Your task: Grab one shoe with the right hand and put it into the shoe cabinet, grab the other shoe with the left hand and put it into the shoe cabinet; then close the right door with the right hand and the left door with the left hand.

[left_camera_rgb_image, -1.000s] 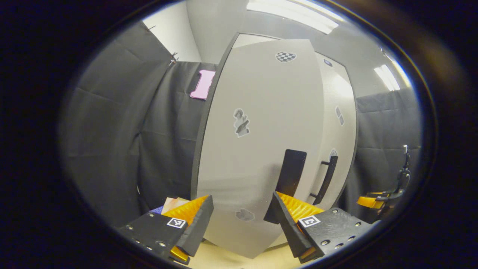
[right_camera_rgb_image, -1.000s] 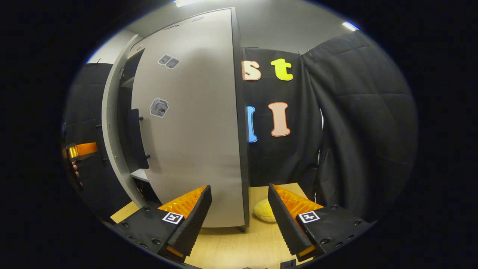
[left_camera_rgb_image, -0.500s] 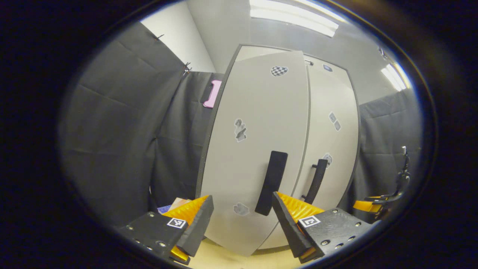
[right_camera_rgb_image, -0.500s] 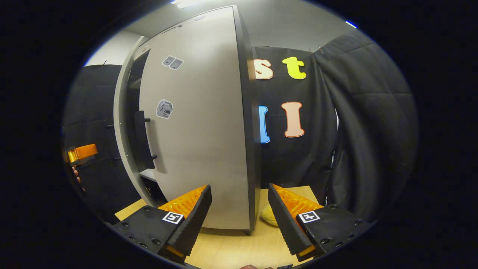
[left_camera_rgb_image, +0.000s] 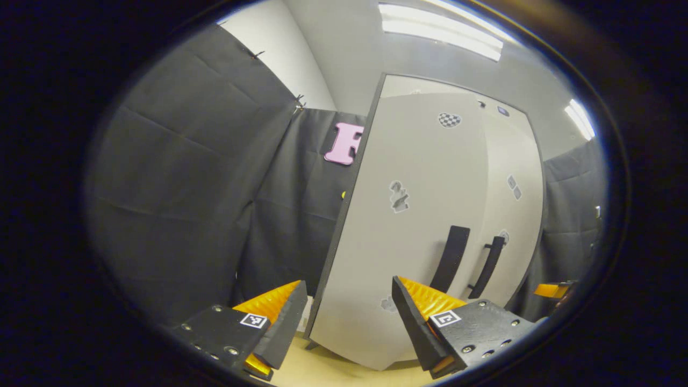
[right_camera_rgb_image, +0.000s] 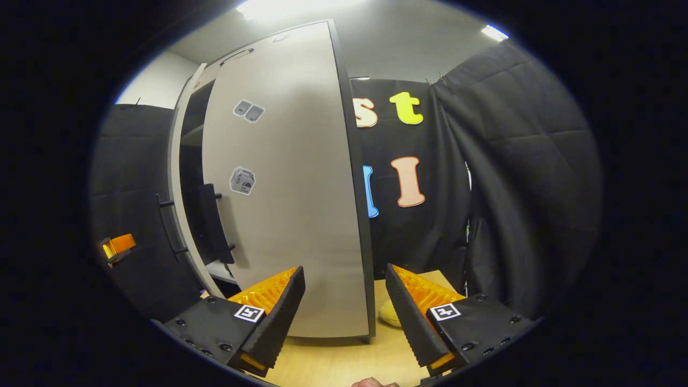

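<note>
Doors (left_camera_rgb_image: 424,226) at frame right of the left gripper view now sit nearly flush, swung in within 1 second. Both grippers (left_camera_rgb_image: 344,322) (right_camera_rgb_image: 344,317) gape, holding nothing; closing looks almost finished.

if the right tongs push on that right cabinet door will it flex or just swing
Probably just swing: the right door looks like a flat, stiff panel with a thick dark edge, so little flex. It stands ajar, a dark gap showing beside its handle, so it likely pivots easily. The open right tongs may slide on its smooth face.
</note>
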### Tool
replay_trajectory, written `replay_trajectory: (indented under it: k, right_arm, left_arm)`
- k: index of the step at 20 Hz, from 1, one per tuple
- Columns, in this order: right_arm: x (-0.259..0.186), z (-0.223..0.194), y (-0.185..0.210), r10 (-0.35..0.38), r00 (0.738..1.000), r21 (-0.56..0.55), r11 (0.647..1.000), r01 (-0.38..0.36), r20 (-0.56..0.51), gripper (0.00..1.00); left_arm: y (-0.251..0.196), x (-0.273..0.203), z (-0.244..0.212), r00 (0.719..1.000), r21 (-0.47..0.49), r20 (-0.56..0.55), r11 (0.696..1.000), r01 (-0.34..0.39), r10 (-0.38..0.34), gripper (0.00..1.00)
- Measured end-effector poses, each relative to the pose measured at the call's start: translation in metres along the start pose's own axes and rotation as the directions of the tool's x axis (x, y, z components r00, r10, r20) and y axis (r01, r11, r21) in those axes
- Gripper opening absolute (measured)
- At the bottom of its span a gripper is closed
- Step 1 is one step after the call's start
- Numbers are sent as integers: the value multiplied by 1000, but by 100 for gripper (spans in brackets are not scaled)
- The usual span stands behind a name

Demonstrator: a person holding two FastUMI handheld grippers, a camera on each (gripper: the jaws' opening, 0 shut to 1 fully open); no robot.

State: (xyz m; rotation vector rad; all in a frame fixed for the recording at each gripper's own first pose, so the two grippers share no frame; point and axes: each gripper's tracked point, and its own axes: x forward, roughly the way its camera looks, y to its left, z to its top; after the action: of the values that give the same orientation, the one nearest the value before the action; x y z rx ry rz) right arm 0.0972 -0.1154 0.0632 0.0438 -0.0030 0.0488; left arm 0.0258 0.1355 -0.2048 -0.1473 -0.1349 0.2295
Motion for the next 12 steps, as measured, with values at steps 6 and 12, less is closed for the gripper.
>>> replay_trajectory:
  k: [6,12]
  right_arm:
    - [-10,-1,-8,-71,997,-7,997,71,-12,95]
    - [-28,2,-11,-115,993,-42,992,117,27,96]
  left_arm:
    - [15,4,5,1000,45,22,999,5,-6,93]
    - [27,5,-4,998,28,18,998,52,-53,93]
